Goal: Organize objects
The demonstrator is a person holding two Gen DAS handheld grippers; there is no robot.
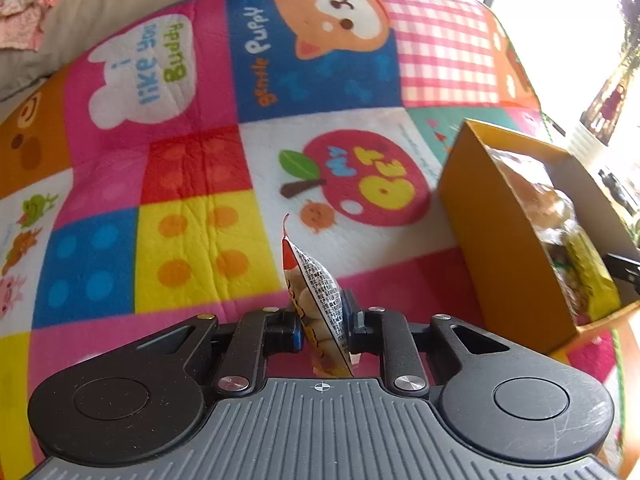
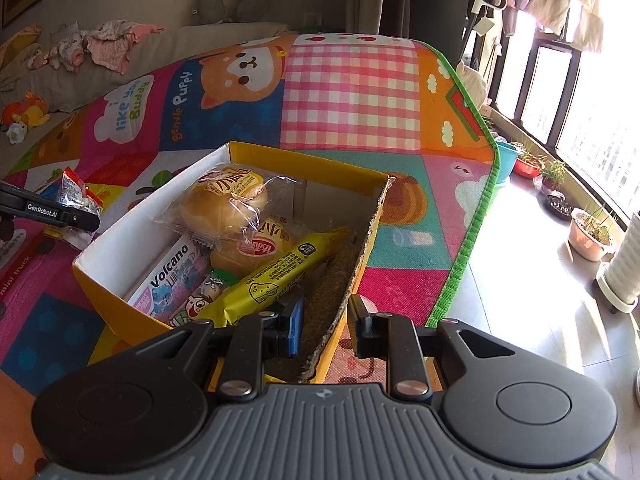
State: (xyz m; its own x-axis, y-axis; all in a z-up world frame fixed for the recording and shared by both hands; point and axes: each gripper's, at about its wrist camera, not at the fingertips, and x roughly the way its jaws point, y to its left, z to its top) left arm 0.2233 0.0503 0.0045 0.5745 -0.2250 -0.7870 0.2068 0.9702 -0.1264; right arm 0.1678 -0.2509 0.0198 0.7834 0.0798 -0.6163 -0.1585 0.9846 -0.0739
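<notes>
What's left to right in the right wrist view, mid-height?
Left gripper clamping a small clear snack packet → open yellow cardboard box of wrapped snacks → green-edged patchwork play mat → potted plants by the window.

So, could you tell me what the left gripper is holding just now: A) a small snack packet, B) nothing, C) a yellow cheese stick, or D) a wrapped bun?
A: the left gripper is shut on a small snack packet, held above the play mat, beside the yellow box.
</notes>
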